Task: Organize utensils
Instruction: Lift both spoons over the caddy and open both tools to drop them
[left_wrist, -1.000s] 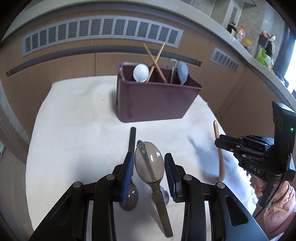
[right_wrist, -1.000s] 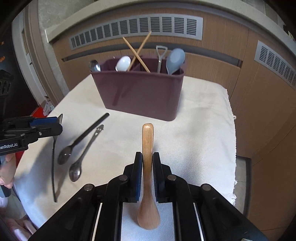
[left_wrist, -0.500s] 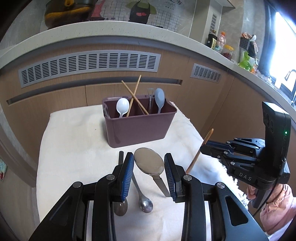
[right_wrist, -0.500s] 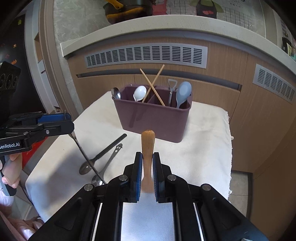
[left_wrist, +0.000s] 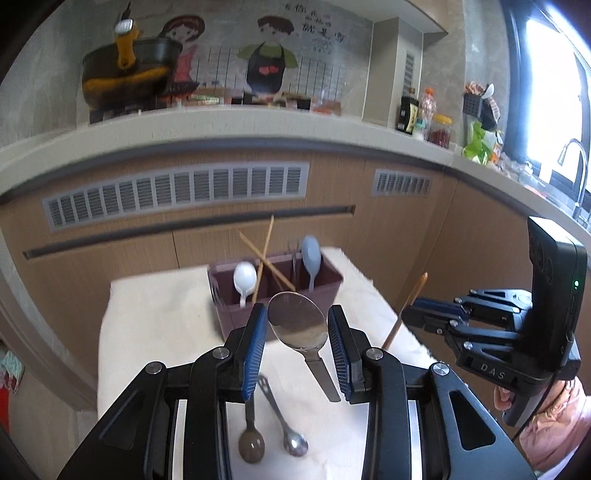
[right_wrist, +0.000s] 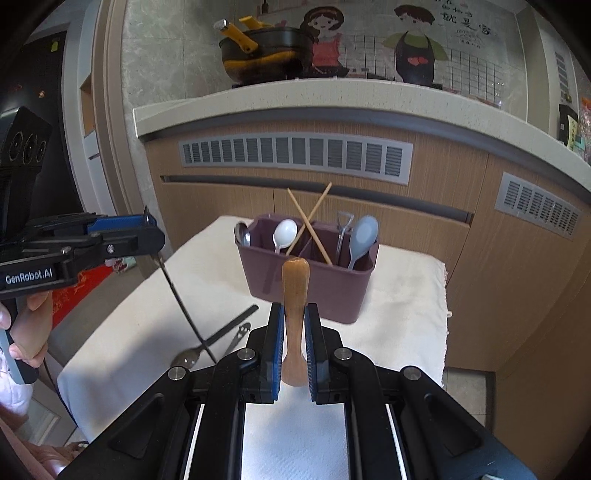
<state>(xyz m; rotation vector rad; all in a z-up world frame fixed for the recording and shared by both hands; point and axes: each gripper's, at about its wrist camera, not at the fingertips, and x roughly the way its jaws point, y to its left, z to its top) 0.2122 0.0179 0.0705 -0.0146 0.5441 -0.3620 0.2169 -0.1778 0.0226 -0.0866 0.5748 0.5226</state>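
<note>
My left gripper (left_wrist: 296, 309) is shut on a large metal spoon (left_wrist: 297, 325), pads on the edges of its bowl, handle hanging down toward me. It is off the cloth, short of the purple caddy (left_wrist: 236, 314). My right gripper (right_wrist: 294, 307) is shut on a wooden spoon (right_wrist: 294, 280), handle end up and bowl below the pads, held in the air before the caddy (right_wrist: 314, 291). In the right wrist view the left gripper (right_wrist: 147, 229) is at the left, the spoon's handle (right_wrist: 184, 310) dangling under it. The caddy holds a white spoon (right_wrist: 286, 232), chopsticks (right_wrist: 310, 221) and a blue-grey spoon (right_wrist: 364, 232).
On the white cloth (left_wrist: 155, 332) lie a dark spoon (left_wrist: 251, 446) and a small metal spoon (left_wrist: 293, 443), near the front left. A wooden counter front with vents (right_wrist: 295, 155) rises behind the table. A person's hand (right_wrist: 33, 328) grips the left handle.
Both grippers have risen from the cloth, each carrying its spoon. The views have tilted up, so the caddy and table sit lower and farther away in both.
</note>
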